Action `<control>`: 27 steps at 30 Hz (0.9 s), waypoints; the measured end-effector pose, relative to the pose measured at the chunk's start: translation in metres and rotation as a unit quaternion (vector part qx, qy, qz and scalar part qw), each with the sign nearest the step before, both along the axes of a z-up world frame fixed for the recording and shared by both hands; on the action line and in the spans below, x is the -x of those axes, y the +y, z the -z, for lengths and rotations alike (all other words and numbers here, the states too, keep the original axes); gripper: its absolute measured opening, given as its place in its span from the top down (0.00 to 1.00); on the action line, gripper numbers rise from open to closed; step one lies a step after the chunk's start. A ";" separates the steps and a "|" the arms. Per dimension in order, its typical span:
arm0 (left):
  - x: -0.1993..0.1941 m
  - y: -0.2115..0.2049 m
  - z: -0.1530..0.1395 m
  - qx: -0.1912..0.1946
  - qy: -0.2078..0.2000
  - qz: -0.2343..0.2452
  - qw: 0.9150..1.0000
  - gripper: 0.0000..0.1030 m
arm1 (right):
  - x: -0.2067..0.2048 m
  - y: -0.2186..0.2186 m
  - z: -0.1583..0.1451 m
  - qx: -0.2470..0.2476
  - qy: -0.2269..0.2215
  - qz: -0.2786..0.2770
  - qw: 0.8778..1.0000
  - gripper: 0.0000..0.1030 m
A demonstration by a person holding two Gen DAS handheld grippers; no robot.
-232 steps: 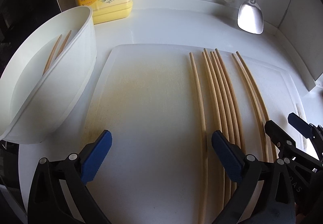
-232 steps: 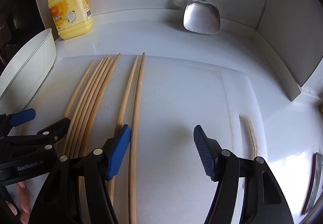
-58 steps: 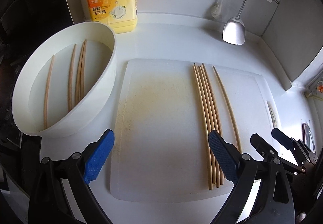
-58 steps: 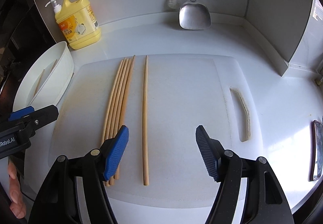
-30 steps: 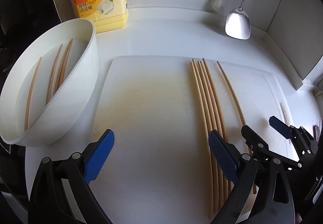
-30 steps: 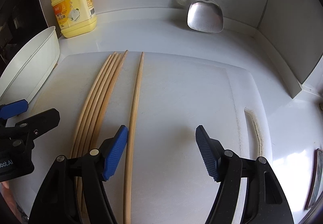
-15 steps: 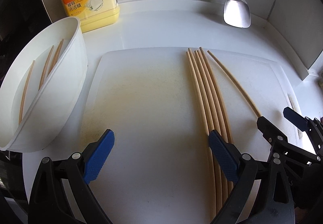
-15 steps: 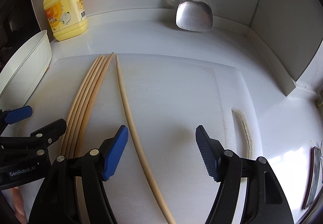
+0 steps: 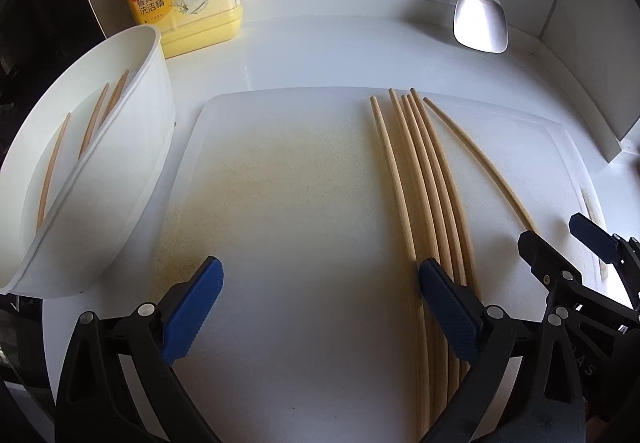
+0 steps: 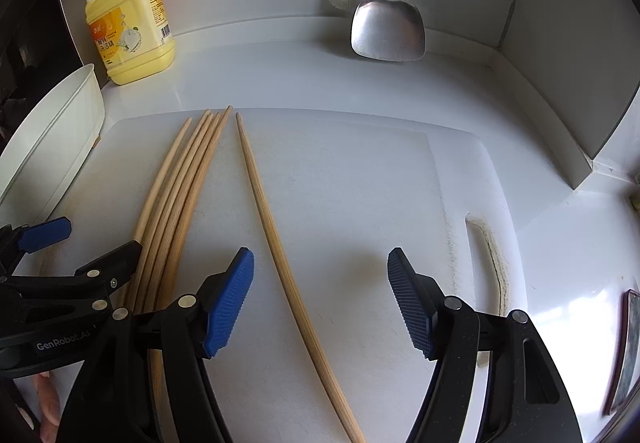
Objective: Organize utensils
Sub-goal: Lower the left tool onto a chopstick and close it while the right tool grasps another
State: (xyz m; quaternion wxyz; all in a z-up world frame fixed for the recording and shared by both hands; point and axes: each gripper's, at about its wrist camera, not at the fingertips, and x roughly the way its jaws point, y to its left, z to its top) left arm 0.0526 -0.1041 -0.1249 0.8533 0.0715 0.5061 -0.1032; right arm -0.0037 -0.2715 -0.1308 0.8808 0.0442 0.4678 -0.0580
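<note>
On the board (image 10: 360, 183), both tongs, left (image 9: 316, 307) and right (image 10: 320, 299), gape wide, holding nothing. One stick (image 10: 280, 255) lies slanted; a crooked pinch might flick it away.

Both views are bright and sharp at centre, with strong fisheye bending that curves straight edges and darkens the corners (blackest at upper left). Glare whitens the countertop (image 10: 560, 283) at lower right, and soft shadows fall beneath the right gripper (image 10: 320, 303).
</note>
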 end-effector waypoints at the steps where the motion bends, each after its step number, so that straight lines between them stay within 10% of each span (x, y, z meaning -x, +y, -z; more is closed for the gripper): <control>1: 0.000 0.001 0.000 0.000 -0.001 -0.003 1.000 0.06 | 0.000 0.001 0.000 0.001 0.000 -0.002 1.000 0.36; 15: 0.000 0.014 0.000 0.019 -0.004 -0.034 0.999 0.15 | -0.005 0.005 0.001 -0.004 -0.007 -0.027 1.000 0.43; 27: 0.008 -0.009 -0.006 0.020 -0.023 0.010 0.999 0.79 | -0.008 0.024 -0.001 0.009 -0.024 -0.072 0.997 0.77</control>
